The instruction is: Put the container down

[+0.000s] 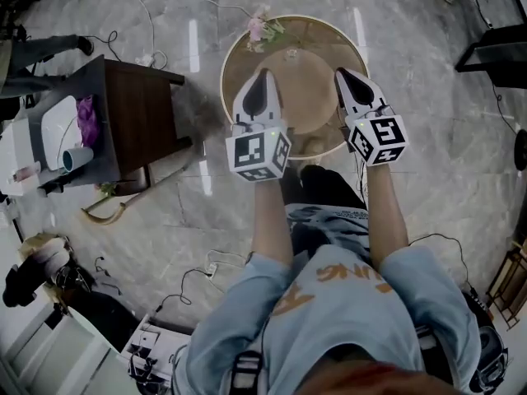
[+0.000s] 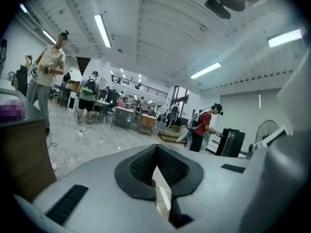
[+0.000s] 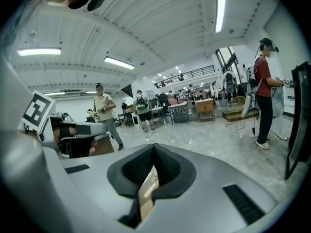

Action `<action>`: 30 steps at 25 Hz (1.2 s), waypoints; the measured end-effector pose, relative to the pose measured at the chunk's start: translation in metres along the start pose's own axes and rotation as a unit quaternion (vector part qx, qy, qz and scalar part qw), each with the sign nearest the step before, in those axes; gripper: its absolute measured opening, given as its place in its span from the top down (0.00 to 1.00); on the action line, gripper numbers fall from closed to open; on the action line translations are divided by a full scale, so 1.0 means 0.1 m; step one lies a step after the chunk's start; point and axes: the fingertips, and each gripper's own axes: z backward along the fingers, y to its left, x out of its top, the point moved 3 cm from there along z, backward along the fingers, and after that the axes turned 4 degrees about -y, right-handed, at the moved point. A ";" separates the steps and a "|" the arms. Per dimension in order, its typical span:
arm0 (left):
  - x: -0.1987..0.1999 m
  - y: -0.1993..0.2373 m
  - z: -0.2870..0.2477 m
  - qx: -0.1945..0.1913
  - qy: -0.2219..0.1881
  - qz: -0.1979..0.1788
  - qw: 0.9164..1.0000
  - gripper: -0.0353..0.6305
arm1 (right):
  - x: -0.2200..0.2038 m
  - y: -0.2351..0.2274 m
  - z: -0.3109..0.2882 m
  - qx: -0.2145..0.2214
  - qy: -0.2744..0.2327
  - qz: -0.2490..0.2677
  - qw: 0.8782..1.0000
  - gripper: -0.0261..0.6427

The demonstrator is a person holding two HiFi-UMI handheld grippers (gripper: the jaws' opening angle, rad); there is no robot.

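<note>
Right gripper (image 1: 344,76) and left gripper (image 1: 263,76), both clenched empty, hang over the round table (image 1: 224,72), where a small clear container (image 1: 291,54) (faint) stands; set-down looks done, so next comes pulling clear.

A round tan wooden table (image 1: 300,85) lies beneath the fingers (image 1: 262,97), pink flowers (image 1: 257,28) beyond them, a dark brown wooden stand (image 1: 136,113) to their left.

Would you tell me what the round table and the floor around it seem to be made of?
The round table looks like wood or wood-look laminate: a matte tan top with a paler rim. The floor looks like polished marble or marble-pattern tile: grey veining and bright streaks of reflected light.
</note>
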 end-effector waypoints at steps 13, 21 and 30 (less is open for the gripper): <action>1.36 -0.35 0.26 0.024 -0.082 -0.102 0.991 0.91 | 1.55 0.14 0.30 -0.031 -0.092 0.066 0.993 0.94; 1.49 -0.47 0.29 -0.013 -0.077 -0.123 0.989 0.91 | 1.80 0.24 0.35 -0.023 -0.116 0.073 0.990 0.94; 1.56 -0.53 0.29 -0.012 -0.080 -0.144 0.986 0.91 | 1.86 0.23 0.39 -0.023 -0.129 0.072 0.989 0.94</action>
